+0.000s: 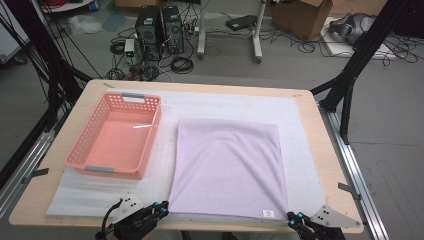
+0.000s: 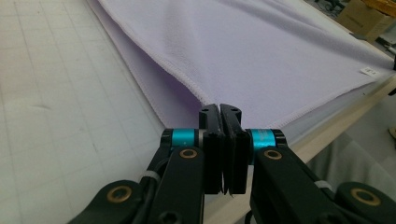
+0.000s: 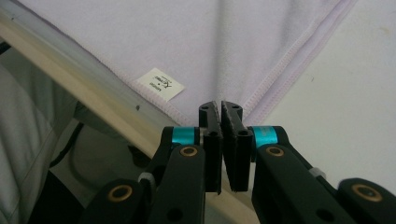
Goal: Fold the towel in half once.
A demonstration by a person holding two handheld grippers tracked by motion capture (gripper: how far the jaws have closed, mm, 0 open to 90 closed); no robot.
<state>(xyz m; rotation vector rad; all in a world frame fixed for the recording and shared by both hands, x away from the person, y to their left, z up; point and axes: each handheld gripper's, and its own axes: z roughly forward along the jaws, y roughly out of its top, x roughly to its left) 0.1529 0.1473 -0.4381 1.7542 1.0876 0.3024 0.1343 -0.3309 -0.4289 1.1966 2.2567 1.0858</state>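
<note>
Lilac folded towel (image 1: 227, 167) lies flat, each near corner clamped in left gripper (image 1: 161, 208) and right gripper (image 1: 295, 218).

Pink basket (image 1: 116, 135) blocks the table's (image 1: 310, 125) left; right of the towel (image 1: 227, 167) lies open

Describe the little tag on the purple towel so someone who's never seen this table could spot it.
On the wooden table, right of the pink basket, lies a lilac towel. Follow its near edge to the right-hand corner: the tag is a small white rectangle with dark print, the only white patch on the cloth.
</note>
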